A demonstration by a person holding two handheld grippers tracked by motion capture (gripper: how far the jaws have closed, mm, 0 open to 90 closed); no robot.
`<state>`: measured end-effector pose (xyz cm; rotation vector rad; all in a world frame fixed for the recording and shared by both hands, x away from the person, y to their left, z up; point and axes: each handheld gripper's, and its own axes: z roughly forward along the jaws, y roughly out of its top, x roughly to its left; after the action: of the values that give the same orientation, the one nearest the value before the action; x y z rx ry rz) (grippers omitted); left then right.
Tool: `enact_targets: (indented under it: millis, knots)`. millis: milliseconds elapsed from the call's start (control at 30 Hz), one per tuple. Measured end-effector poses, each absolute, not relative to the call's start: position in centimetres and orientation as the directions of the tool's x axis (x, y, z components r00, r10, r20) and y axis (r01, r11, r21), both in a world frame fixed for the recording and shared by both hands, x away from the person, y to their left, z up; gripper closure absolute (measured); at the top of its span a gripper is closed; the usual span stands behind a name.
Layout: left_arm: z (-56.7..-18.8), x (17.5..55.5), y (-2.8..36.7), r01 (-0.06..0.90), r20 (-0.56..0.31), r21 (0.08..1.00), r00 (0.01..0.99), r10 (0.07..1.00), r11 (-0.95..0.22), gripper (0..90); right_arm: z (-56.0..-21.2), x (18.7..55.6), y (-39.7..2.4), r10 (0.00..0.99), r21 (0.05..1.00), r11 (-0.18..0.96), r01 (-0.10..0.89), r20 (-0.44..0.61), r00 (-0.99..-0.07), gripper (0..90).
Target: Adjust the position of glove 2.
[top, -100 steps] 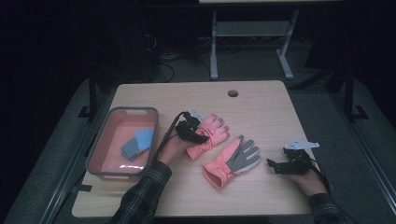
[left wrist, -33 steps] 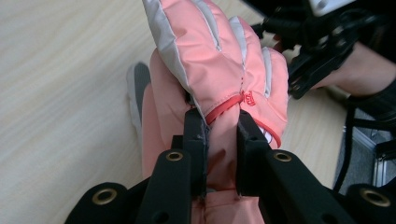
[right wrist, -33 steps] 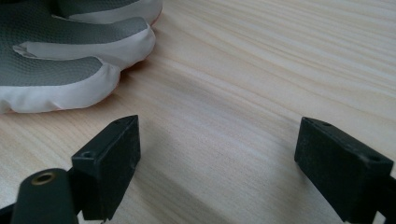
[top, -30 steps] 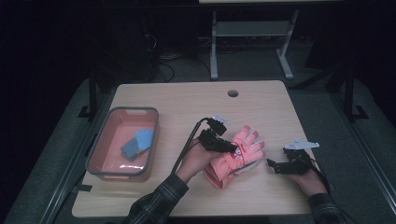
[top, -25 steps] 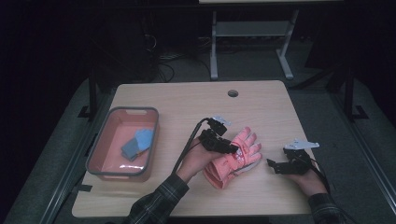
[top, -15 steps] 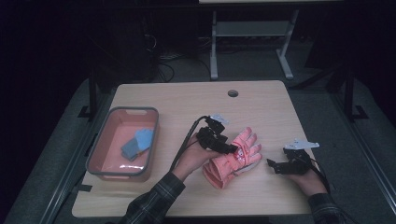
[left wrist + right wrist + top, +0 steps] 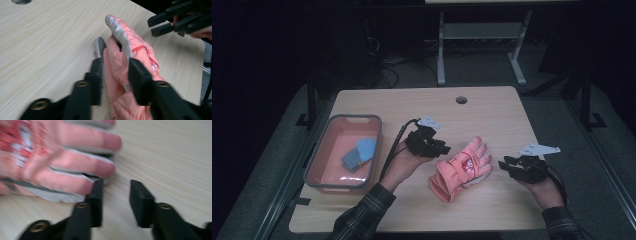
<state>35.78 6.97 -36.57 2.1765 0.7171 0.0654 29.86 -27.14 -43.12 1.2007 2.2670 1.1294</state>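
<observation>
Two pink gloves with grey palms lie stacked on the wooden table, fingers pointing to the far right. My left gripper hovers just left of them. In the left gripper view its jaws have just been closing; the upper glove shows in the gap, and the pads do not visibly press it. My right gripper hangs to the right of the glove fingertips. Its jaws have just been closing too, with bare table between them.
A pink bin with a grey rim stands at the table's left, with a blue cloth inside. A cable hole sits near the far edge. A metal stand's legs are on the floor behind.
The left gripper carried the far glove onto the near one, let it go and backed off to the left. The stack stayed put. The right gripper rose slightly.
</observation>
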Motion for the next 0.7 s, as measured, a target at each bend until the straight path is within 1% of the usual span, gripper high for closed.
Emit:
enact_targets:
  millis: [67,100,133,167,433,500,567,700]
  knots:
    - [-36.5,35.6,7.5,0.461,-0.178,0.721,0.845,0.504,-0.518,81.9,-42.3,29.7,-26.6,0.789,0.785,0.325,0.527,0.082,-0.609,83.7]
    - [-36.6,35.5,7.6,0.462,-0.179,0.720,0.844,0.505,-0.518,84.6,-41.9,29.6,-26.3,0.779,0.792,0.323,0.518,0.088,-0.621,87.7]
    - [-36.6,35.4,7.8,0.459,-0.176,0.717,0.847,0.502,-0.524,87.8,-41.6,29.6,-25.9,0.771,0.800,0.318,0.509,0.094,-0.630,90.0]
    - [-36.7,35.4,7.9,0.462,-0.176,0.715,0.846,0.504,-0.526,89.6,-41.1,29.6,-25.5,0.754,0.810,0.313,0.495,0.105,-0.648,90.0]
    - [-37.9,35.7,8.8,0.475,-0.178,0.704,0.837,0.518,-0.527,89.5,-39.6,30.5,-21.5,0.685,0.837,0.328,0.438,0.109,-0.720,90.0]
    - [-38.2,35.7,9.1,0.482,-0.176,0.695,0.834,0.523,-0.534,88.8,-39.5,30.8,-20.8,0.678,0.842,0.328,0.428,0.106,-0.727,90.0]
    - [-38.4,35.8,9.3,0.478,-0.166,0.689,0.835,0.524,-0.545,85.9,-39.4,31.2,-20.1,0.676,0.846,0.328,0.421,0.101,-0.730,90.0]
    - [-38.5,35.9,9.7,0.479,-0.165,0.686,0.835,0.524,-0.547,85.5,-39.9,32.1,-19.4,0.677,0.843,0.327,0.427,0.106,-0.728,90.0]
